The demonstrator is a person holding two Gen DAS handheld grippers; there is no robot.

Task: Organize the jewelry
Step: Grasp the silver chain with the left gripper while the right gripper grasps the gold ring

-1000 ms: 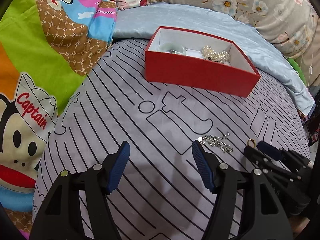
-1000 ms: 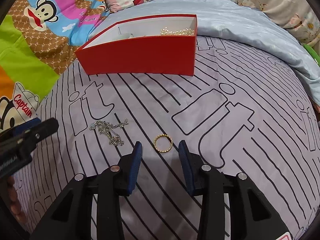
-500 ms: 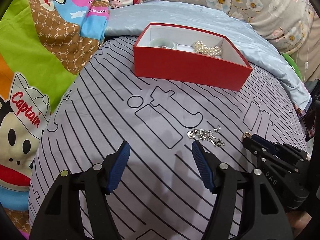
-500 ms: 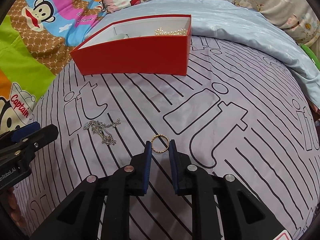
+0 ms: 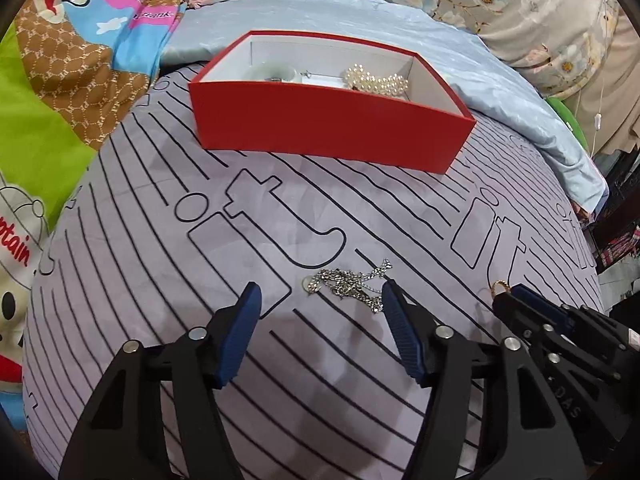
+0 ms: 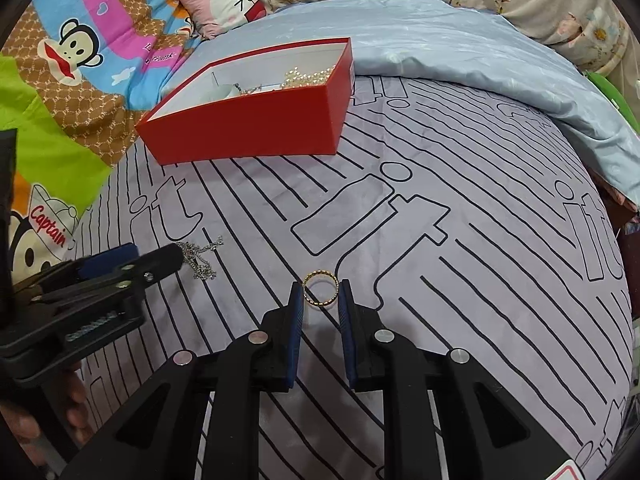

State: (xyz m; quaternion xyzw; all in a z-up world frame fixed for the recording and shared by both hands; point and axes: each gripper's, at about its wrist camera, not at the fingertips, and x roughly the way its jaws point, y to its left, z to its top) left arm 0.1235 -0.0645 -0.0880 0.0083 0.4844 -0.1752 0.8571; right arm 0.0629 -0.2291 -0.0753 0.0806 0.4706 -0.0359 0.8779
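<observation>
DONE: pearl strand [image 5: 378,82] in red box [image 5: 328,132] at 12 o'clock | LEFT: silver chain [image 5: 348,286], gold ring [image 6: 320,289] on bed | left gripper [image 5: 320,316] fingers spread | right gripper [image 6: 320,308] fingers flank ring, contact unclear

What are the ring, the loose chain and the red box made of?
Ring: yellow metal, likely gold-toned, with a glinting, beaded edge.
Chain: silver-coloured metal, with fine shiny links and a small disc charm.
Red box: probably matte cardboard, with thin flat walls and a white lining.
</observation>
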